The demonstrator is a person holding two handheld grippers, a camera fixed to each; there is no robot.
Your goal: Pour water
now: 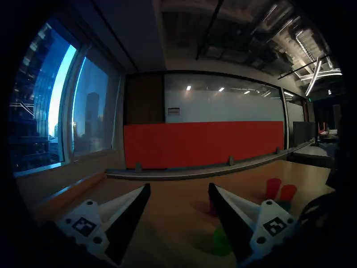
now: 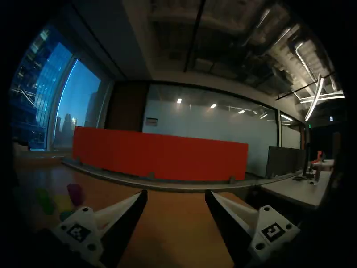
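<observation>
Pretty dim in here. The left gripper [image 1: 178, 186] has its claw spread wide, nothing in it, over the wooden table [image 1: 178, 223]. Off to its right sit a pink cup [image 1: 273, 187] and an orange cup [image 1: 288, 193], plus a green cup [image 1: 221, 241] half hidden behind the finger. The right gripper [image 2: 175, 193] is spread and empty too. At its far left a purple cup [image 2: 75, 194] is the clearest of some murky blobs. Can't tell if any cup holds water.

2 red cups [image 1: 273, 187] | 1 green cup [image 1: 221, 241] | 1 purple cup [image 2: 75, 194] | 2 tools — left tool [image 1: 178, 185], right tool [image 2: 175, 192]
</observation>
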